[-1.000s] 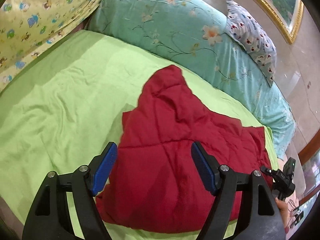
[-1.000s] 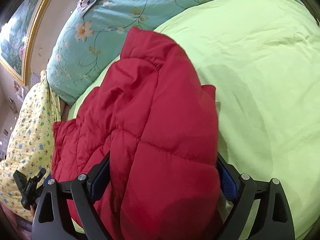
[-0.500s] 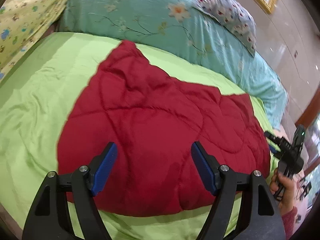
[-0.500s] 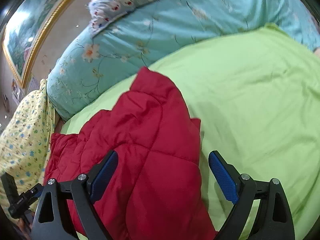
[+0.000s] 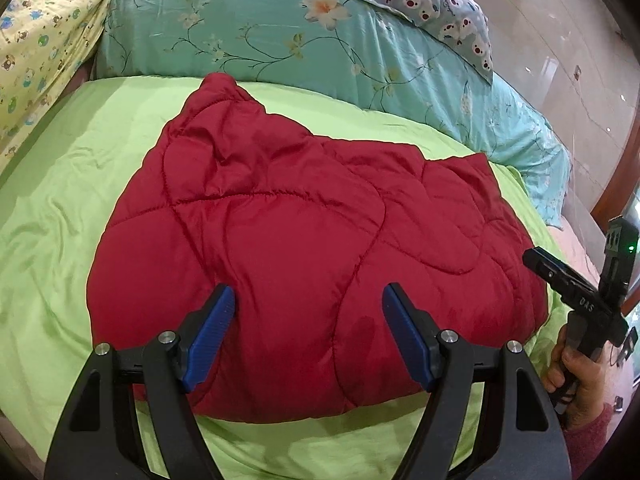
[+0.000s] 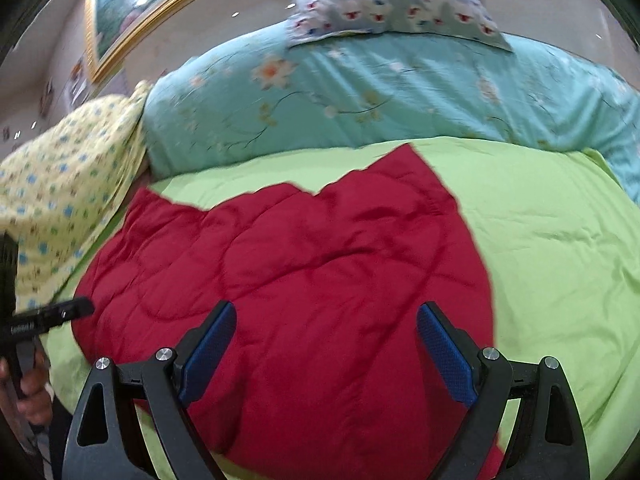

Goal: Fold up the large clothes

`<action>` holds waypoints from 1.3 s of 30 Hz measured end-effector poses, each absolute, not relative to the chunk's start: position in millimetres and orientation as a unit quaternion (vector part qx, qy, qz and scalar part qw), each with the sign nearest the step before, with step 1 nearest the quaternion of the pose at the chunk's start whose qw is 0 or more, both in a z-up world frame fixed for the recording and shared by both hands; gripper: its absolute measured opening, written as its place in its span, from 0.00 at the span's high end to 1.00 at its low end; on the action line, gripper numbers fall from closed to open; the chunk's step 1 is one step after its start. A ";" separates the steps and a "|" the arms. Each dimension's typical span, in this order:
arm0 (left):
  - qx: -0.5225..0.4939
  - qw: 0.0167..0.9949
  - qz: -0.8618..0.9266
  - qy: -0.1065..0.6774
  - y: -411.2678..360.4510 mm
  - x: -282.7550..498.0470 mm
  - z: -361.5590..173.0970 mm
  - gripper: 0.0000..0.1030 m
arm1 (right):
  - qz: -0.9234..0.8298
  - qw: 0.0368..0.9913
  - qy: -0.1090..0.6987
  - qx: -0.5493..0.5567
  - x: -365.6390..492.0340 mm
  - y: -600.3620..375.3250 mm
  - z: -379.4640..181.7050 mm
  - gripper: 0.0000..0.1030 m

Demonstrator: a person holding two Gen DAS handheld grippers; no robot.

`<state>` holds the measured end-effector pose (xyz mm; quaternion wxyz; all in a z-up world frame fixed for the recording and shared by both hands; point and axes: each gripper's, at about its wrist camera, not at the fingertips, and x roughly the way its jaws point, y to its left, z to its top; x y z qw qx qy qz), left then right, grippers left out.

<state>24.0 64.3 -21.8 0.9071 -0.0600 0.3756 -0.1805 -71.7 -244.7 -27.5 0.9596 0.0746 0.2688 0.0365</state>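
jacket [image 5: 304,240] now flat, peak headward

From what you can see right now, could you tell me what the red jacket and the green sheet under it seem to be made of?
The red jacket looks like padded synthetic shell, slightly glossy: stitched quilt lines and puffy panels. The green sheet looks like thin, smooth woven fabric with a soft sheen and fine wrinkles; the fibre is unclear.

Jacket [image 5: 304,232]: solid red, quilted stitch lines. Sheet [image 5: 72,184]: plain lime green; quilt [image 5: 248,24]: teal with white-and-peach flowers on dark vines; pillow [image 5: 432,4]: pale blue with red-and-white motifs. Blanket [image 5: 36,32]: yellow with small blue and green figures; fingers [image 5: 208,332]: black with blue pads.
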 end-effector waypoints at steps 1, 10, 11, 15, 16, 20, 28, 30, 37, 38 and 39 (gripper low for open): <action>-0.056 0.907 -0.180 0.376 63.1 24.4 -22.8 0.26 | 0.039 0.959 0.272 0.067 -71.6 -239.4 -27.2 0.10; -0.012 0.906 -0.172 0.388 50.2 37.7 -31.7 0.26 | 0.088 0.941 0.327 0.005 -52.3 -190.1 -28.2 0.10; -0.010 0.905 -0.171 0.389 49.7 40.3 -32.8 0.26 | 0.090 0.938 0.335 0.002 -47.9 -187.0 -29.5 0.10; -0.013 0.901 -0.172 0.398 51.3 54.8 -37.5 0.26 | 0.085 0.923 0.375 -0.007 -24.7 -182.7 -37.7 0.10; -0.016 0.900 -0.171 0.401 52.4 60.5 -38.7 0.26 | 0.085 0.919 0.385 -0.001 -16.3 -185.5 -39.8 0.10; -0.016 0.896 -0.170 0.409 50.5 73.4 -40.8 0.26 | 0.072 0.911 0.405 0.015 6.6 -199.2 -41.5 0.10; -0.010 0.888 -0.143 0.436 43.8 113.8 -33.9 0.26 | 0.039 0.904 0.424 0.031 36.0 -215.5 -39.3 0.10; -0.009 0.885 -0.127 0.448 42.8 130.2 -29.1 0.26 | 0.031 0.906 0.420 0.032 40.2 -218.1 -37.0 0.10; -0.009 0.875 -0.079 0.477 46.5 185.3 -45.5 0.26 | 0.004 0.904 0.424 0.051 63.6 -246.4 -42.2 0.10; -0.014 0.874 -0.074 0.481 48.2 191.4 -48.8 0.25 | -0.001 0.904 0.425 0.051 67.2 -250.3 -43.6 0.10; -0.018 0.873 -0.069 0.483 49.8 197.2 -51.4 0.24 | -0.004 0.903 0.427 0.053 70.2 -254.2 -45.0 0.10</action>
